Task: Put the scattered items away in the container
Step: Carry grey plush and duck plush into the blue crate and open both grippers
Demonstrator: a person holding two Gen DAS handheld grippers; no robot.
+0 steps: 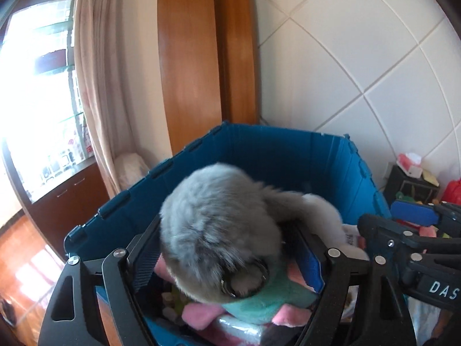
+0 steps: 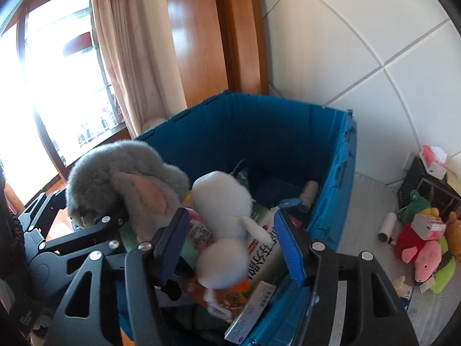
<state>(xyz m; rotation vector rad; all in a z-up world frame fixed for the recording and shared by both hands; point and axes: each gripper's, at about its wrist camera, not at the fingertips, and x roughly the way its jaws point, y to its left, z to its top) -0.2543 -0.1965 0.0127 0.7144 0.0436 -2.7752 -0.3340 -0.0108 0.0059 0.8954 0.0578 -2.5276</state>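
A white tiled wall (image 2: pixel 360 43), a wooden door frame (image 2: pixel 201 43) and a curtained window (image 2: pixel 115 57) stand behind a blue crate (image 2: pixel 259 121) already holding boxes and soft toys. At the crate's 9 o'clock side the left gripper (image 1: pixel 227 256) has its jaws spread wide around a grey plush toy (image 1: pixel 213 230), which is blurred between them with its pads not pressing it. The right gripper (image 2: pixel 230 245) at 6 o'clock is likewise parted around a blurred white plush toy (image 2: pixel 222 199) over the crate, while more soft toys (image 2: pixel 423 245) lie on the floor at 3 o'clock.
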